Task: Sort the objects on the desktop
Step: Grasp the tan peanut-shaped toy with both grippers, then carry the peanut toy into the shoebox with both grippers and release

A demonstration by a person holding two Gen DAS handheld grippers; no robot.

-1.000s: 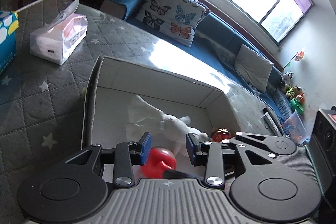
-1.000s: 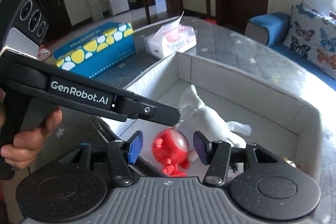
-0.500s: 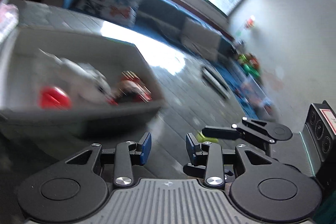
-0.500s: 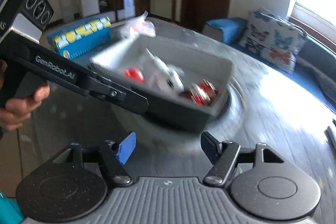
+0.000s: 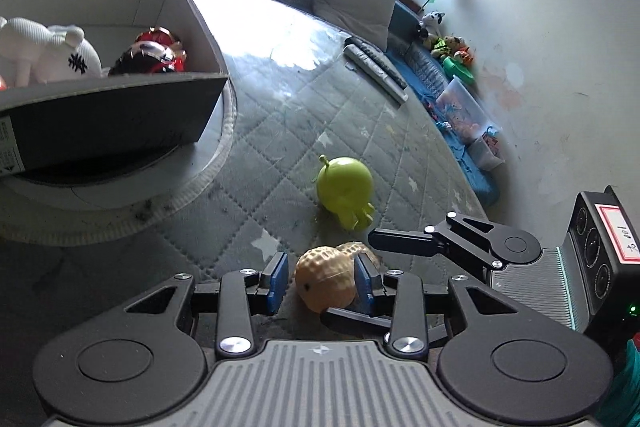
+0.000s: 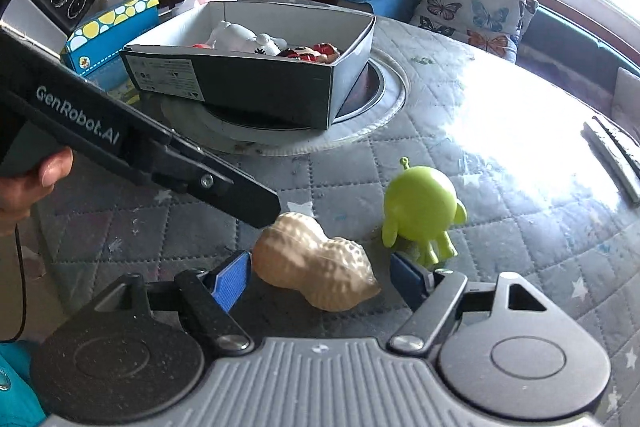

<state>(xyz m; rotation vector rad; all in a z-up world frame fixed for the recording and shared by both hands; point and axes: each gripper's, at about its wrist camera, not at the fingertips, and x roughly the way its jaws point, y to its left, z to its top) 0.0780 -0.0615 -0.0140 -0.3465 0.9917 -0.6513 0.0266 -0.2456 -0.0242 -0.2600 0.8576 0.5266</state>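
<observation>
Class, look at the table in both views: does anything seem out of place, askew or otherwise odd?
Two toys lie loose on the quilted table cover, outside the box holding the others: a peanut-shaped toy on its side and a green figure tilted over. Nothing looks spilled or damaged.

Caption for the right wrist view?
Right gripper opening around a peanut toy, green toy beside, box behind.
</observation>
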